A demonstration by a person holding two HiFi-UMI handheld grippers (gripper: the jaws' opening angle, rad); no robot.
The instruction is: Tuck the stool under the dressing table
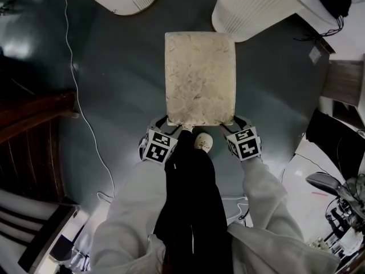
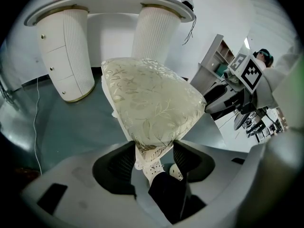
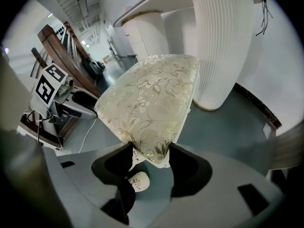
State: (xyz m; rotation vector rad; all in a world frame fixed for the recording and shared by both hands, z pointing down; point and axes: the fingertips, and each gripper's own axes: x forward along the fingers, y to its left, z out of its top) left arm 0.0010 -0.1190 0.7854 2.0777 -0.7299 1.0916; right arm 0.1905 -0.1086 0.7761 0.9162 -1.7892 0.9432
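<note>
The cream stool with a gold-leaf cloth seat (image 1: 199, 79) stands on the dark floor (image 1: 114, 96), near the white ribbed dressing table (image 1: 256, 10). The left gripper (image 1: 161, 121) pinches the seat's near left corner, and the right gripper (image 1: 236, 120) pinches its near right corner.

One stool (image 1: 199, 79), one dressing table (image 2: 66, 56)
</note>
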